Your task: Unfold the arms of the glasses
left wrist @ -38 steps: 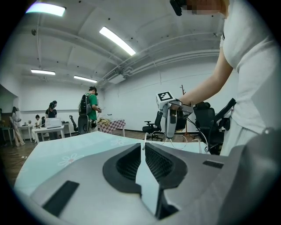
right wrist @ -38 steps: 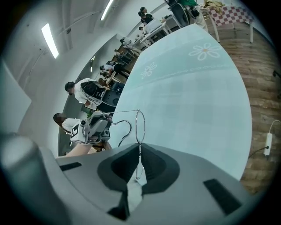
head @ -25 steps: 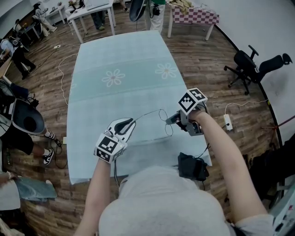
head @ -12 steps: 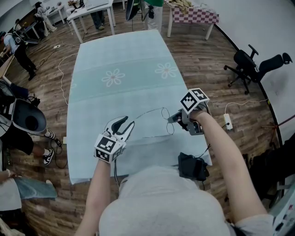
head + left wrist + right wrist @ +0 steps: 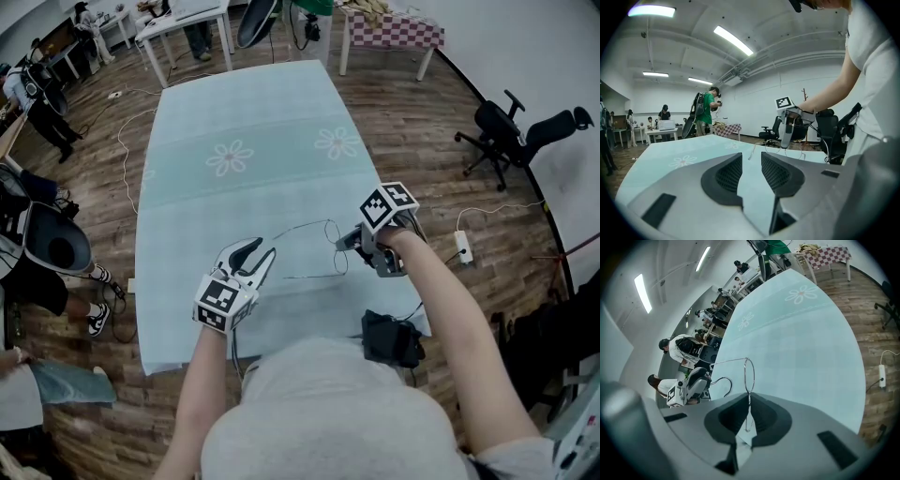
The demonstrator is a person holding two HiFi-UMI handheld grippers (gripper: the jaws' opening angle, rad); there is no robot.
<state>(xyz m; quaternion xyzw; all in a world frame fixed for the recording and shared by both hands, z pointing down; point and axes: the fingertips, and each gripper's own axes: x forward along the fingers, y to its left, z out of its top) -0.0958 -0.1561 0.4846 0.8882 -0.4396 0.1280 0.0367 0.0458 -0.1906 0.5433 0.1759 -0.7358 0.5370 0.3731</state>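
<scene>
Right gripper (image 5: 748,414) pinching the rim of wire-framed glasses (image 5: 749,376), glasses held over green-clothed table (image 5: 244,122), one arm reaching toward left gripper (image 5: 260,249), left jaws just opened, spread, nothing between them

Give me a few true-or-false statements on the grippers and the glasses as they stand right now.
1. The right gripper is clamped on the glasses. True.
2. The left gripper grips the glasses too. False: its jaws have just been opening, nothing is between them, and it sits apart from the frame.
3. The glasses have one arm reaching out toward the left gripper. True.
4. The cloth on the table is plain red. False: it is pale teal with flower prints.
</scene>
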